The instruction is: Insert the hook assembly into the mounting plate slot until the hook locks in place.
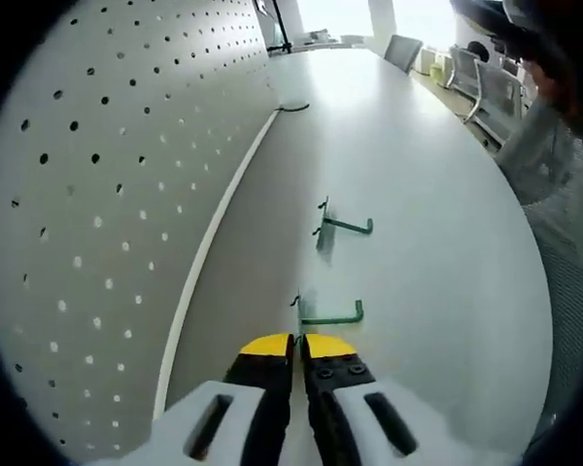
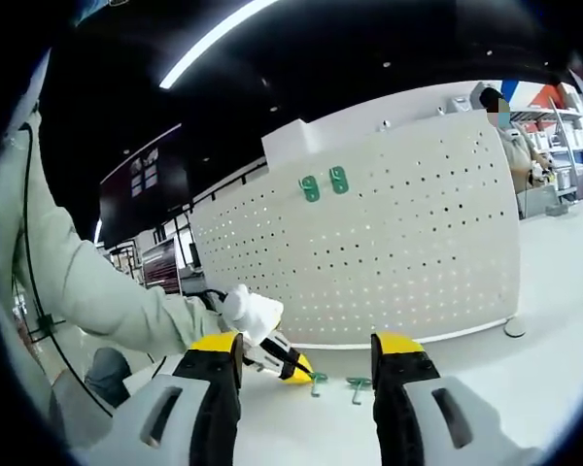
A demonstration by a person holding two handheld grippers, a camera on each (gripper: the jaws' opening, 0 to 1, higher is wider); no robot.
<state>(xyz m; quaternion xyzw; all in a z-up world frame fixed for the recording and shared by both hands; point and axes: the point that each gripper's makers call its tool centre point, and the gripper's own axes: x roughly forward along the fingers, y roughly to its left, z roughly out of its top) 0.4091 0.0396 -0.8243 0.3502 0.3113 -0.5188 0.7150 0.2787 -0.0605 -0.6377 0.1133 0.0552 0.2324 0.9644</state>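
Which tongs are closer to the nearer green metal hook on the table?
Left. The left tongs, shut, sit right at the nearer green metal hook; the right tongs, open, stand well back from it.

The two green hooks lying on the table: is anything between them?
No. In the left gripper view, only bare table separates the near hook from the far hook.

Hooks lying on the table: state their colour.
Green. Both hooks show best in the left gripper view, lying on the white table.
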